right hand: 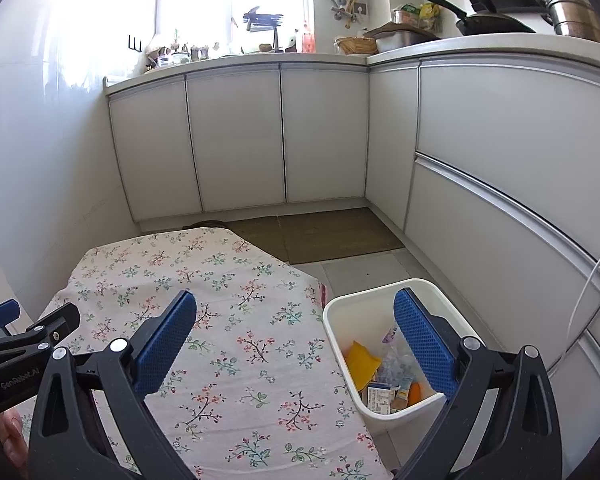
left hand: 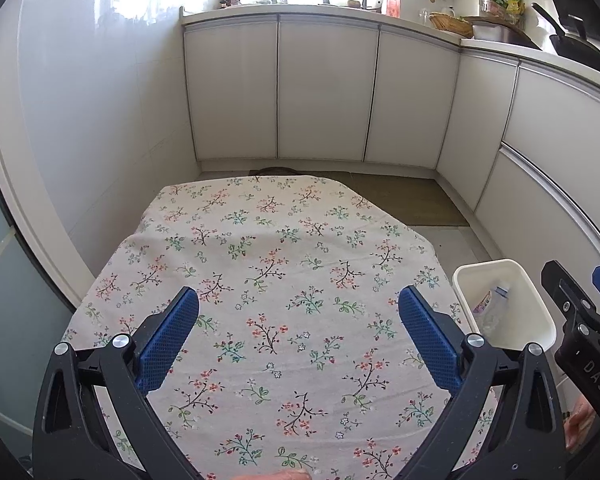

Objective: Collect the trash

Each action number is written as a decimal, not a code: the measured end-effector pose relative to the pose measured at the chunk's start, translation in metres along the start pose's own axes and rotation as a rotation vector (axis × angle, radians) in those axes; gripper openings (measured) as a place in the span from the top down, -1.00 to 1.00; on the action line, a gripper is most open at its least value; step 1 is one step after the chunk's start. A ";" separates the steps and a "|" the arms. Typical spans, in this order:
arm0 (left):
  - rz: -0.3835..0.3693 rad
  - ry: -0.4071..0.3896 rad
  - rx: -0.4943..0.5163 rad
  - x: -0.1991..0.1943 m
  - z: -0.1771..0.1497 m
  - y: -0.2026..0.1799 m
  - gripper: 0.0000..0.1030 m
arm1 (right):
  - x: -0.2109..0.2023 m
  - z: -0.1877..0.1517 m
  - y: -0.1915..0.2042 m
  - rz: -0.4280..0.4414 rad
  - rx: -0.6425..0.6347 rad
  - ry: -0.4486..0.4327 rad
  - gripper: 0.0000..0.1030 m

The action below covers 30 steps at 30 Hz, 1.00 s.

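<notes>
A bench covered by a cream floral-print cloth [left hand: 260, 280] fills the foreground of a kitchen lined with white cabinet doors [left hand: 324, 88]. A white rectangular plastic bin [right hand: 340, 312] stands on the tiled floor just beside the bench's right edge. Inside it lie a clear plastic bottle [left hand: 494, 304], a yellow packet [right hand: 360, 364] and small cartons [right hand: 380, 396]. The left gripper [left hand: 299, 336] hovers above the cloth, jaws wide apart and empty. The right gripper [right hand: 296, 340] hangs over the bench's right edge and the bin, jaws likewise spread, holding nothing.
</notes>
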<state>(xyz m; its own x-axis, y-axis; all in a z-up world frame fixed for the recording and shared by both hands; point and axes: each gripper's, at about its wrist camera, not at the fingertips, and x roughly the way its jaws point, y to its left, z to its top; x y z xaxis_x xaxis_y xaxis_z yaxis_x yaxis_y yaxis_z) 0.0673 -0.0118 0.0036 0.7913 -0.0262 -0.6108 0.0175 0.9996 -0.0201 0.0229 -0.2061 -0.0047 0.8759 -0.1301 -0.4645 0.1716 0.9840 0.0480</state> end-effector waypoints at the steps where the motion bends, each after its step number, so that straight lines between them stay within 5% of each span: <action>1: 0.001 -0.001 0.003 0.000 0.000 -0.001 -0.86 | 0.000 0.000 0.000 -0.003 -0.002 0.001 -0.87; 20: -0.061 -0.040 0.029 -0.004 -0.002 -0.006 -0.54 | 0.003 -0.001 0.001 -0.010 -0.002 0.005 -0.87; 24: -0.051 -0.034 0.009 -0.004 -0.001 -0.004 -0.77 | 0.003 -0.002 0.002 -0.010 -0.005 0.004 -0.87; 30: -0.031 -0.036 0.006 -0.006 0.000 -0.003 -0.86 | 0.004 -0.002 0.002 -0.011 -0.009 0.006 -0.87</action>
